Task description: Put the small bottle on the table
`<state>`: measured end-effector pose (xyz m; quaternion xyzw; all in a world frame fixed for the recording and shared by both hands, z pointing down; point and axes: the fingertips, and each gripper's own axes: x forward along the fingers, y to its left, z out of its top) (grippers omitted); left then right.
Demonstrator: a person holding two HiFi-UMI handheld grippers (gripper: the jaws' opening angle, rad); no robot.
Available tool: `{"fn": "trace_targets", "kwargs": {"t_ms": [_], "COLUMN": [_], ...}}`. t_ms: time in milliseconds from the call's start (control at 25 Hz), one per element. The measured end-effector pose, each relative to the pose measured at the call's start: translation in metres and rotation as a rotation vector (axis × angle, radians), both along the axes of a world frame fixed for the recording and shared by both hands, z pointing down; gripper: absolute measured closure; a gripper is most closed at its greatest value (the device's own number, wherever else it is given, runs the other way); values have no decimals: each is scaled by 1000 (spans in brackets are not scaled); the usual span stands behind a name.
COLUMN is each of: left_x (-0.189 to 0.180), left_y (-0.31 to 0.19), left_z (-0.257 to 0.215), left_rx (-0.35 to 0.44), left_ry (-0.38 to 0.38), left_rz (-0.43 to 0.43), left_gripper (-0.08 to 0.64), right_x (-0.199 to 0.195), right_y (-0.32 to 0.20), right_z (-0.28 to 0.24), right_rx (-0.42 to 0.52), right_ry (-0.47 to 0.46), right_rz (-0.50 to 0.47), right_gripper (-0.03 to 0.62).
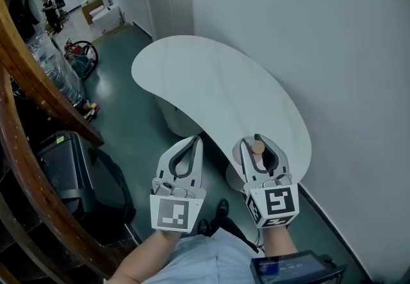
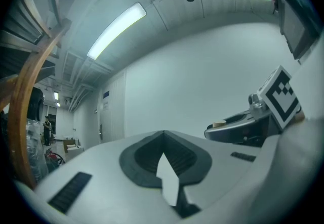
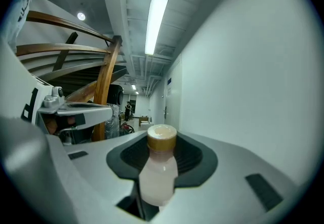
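White curved surface beside a wall. Right gripper fingers clasp the small bottle between them; left gripper fingers closed, empty.

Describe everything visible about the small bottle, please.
The small bottle looks like translucent plastic filled with pale pinkish-white liquid, with rounded shoulders, a short neck and a closed tan cap. The right claw clamps its body from both sides, cap toward the claw's tips. In the head view it appears over the near end of the white table.
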<state>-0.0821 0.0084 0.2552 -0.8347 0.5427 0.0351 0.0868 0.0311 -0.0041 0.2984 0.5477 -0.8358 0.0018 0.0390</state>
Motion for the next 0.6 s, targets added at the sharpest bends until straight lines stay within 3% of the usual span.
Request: {"fn": "trace_targets", "kwargs": {"t_ms": [600], "left_x": [11], "left_y": [-115], "left_z": [11], "left_rx": [-34], "left_ry": [-24], "left_rz": [7], "left_gripper": [560], "right_x": [7], "right_y": [-115], "right_z": [19], "right_rx": [-32], "right_ry": [-18], "right_rz": [10], "right_gripper": [471]}}
